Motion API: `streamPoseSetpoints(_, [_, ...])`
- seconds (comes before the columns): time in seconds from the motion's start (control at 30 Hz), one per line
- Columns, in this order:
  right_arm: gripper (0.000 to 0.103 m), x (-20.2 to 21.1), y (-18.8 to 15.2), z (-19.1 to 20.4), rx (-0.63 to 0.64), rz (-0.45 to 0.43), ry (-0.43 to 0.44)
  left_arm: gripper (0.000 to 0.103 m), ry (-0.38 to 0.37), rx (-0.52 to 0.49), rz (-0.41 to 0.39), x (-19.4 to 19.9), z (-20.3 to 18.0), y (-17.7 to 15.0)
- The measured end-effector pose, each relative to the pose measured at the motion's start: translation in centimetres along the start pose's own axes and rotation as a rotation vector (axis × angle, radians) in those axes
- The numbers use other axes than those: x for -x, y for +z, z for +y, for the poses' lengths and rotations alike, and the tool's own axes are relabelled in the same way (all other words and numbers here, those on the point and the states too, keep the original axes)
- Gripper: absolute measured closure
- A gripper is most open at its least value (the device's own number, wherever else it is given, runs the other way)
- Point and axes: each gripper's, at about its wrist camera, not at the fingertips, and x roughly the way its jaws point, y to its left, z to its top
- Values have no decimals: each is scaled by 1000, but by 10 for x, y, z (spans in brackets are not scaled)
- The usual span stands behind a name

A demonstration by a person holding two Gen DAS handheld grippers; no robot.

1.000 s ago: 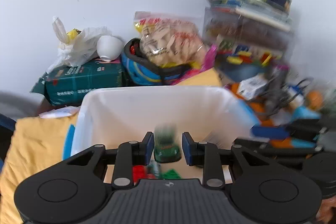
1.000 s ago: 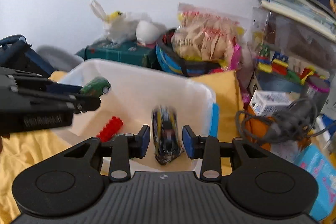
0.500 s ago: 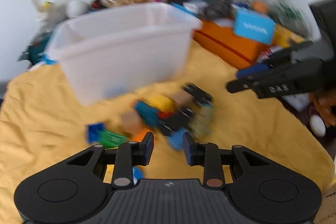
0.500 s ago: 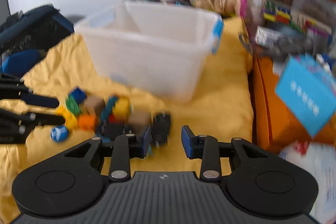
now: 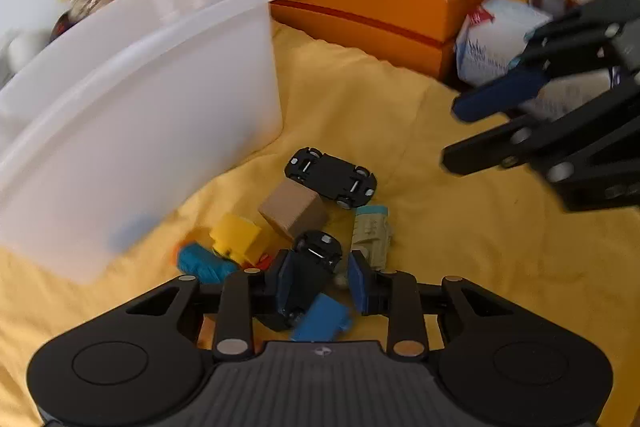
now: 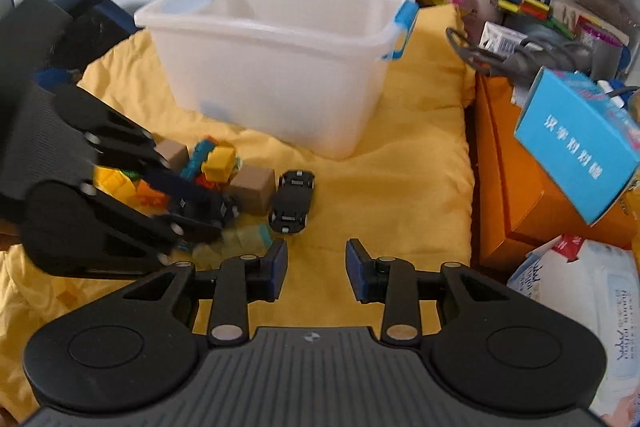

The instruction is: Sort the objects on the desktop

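Pick-up step in hand. Left gripper (image 5: 316, 277) opening astride black toy car (image 5: 310, 259) in pile by bin (image 6: 276, 67), pads not pressing. Right gripper (image 6: 316, 269) apart, empty, near second car (image 6: 292, 201) mid-cloth. Next: close squarely, lift clear.

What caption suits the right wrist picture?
Open right gripper hovers near an overturned black toy car before a white bin.
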Motion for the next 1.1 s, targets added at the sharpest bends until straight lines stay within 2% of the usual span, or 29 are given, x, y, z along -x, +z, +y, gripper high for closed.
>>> streamPoseSetpoints(0.13, [67, 7, -3, 1, -15, -9, 10, 65, -18, -72, 39, -9, 9, 5])
streamPoseSetpoints(0.23, [67, 8, -7, 2, -15, 7, 8, 64, -118, -153, 144, -7, 8, 4])
streamPoseSetpoints(0.3, [66, 11, -9, 1, -15, 7, 9, 62, -59, -216, 148, -10, 1, -3])
streamPoseSetpoints(0.37, [66, 9, -9, 0, -15, 12, 9, 71, -66, -154, 126, -10, 4, -4])
streamPoseSetpoints(0.47, [66, 4, -5, 0, -22, 21, 10, 71, -98, -28, 128, -6, 10, -4])
streamPoseSetpoints(0.63, [64, 0, 7, 9, 0, -18, 32, 71, -50, 121, -1, 46, -8, -19])
streamPoseSetpoints(0.73, [65, -12, 16, 18, 66, -50, 43, 71, -87, 222, -54, 76, -28, -36])
streamPoseSetpoints(0.8, [64, -23, 21, 23, 98, -52, 35, 71, -122, 280, -42, 82, -46, -51])
streamPoseSetpoints(0.93, [62, -52, 34, 34, 129, -31, 19, 71, -105, 312, 21, 73, -72, -72])
streamPoseSetpoints(1.03, [62, -81, 37, 43, 171, 36, -9, 71, -75, 326, 56, 72, -82, -83])
streamPoseSetpoints(1.1, [63, -93, 32, 45, 187, 85, -41, 71, -84, 341, 48, 74, -83, -87])
